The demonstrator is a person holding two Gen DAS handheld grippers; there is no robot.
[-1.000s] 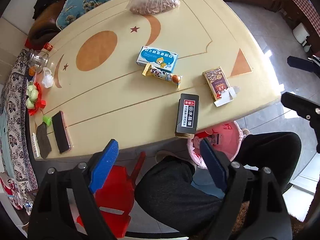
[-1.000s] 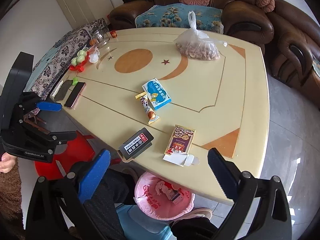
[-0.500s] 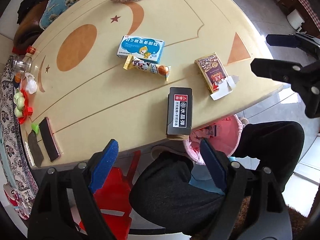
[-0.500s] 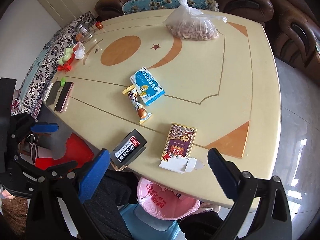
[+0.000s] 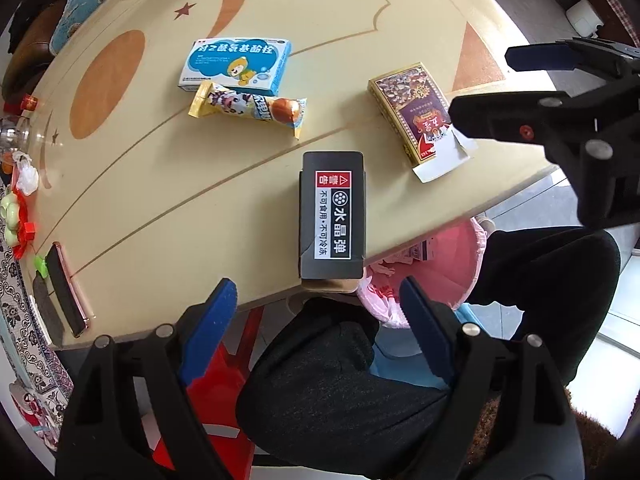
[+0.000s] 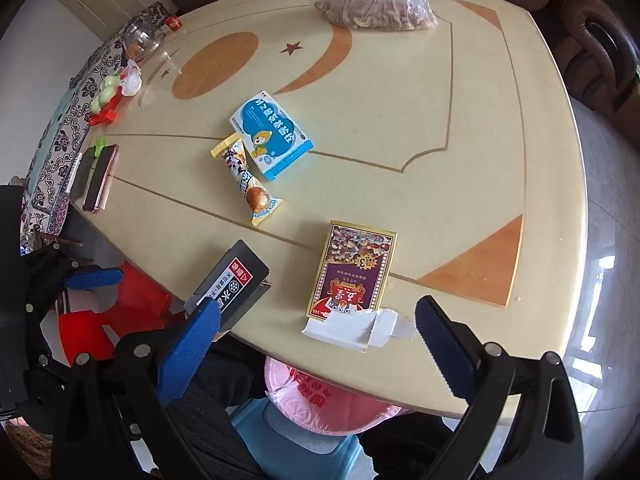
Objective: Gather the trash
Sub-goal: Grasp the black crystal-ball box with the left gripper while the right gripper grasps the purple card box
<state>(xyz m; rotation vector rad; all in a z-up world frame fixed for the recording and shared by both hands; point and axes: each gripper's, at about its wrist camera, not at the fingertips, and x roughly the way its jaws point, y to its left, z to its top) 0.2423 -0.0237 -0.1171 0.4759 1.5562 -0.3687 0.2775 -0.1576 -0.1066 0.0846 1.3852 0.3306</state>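
A black box (image 5: pixel 332 216) (image 6: pixel 230 284) lies at the table's near edge, overhanging it. Beyond it lie a yellow snack wrapper (image 5: pixel 248 108) (image 6: pixel 246 182), a blue-and-white medicine box (image 5: pixel 236 65) (image 6: pixel 272 134) and a purple-and-gold box (image 5: pixel 414 114) (image 6: pixel 352 272) with a torn white flap. My left gripper (image 5: pixel 316 312) hangs open just short of the black box, empty. My right gripper (image 6: pixel 316 332) is open above the purple box's flap, empty. A pink-lined trash bin (image 5: pixel 432 264) (image 6: pixel 320 392) stands under the table edge.
A bag of nuts (image 6: pixel 376 0) sits at the table's far side. A phone (image 6: pixel 100 180), a glass jar (image 6: pixel 142 38) and small toys (image 6: pixel 106 94) line the left edge. A red stool (image 5: pixel 216 380) and a person's dark-trousered legs (image 5: pixel 340 392) are below.
Both grippers have come down toward the table, so the boxes look larger and nearer. The right gripper has moved in over the purple box. Nothing was taken hold of.
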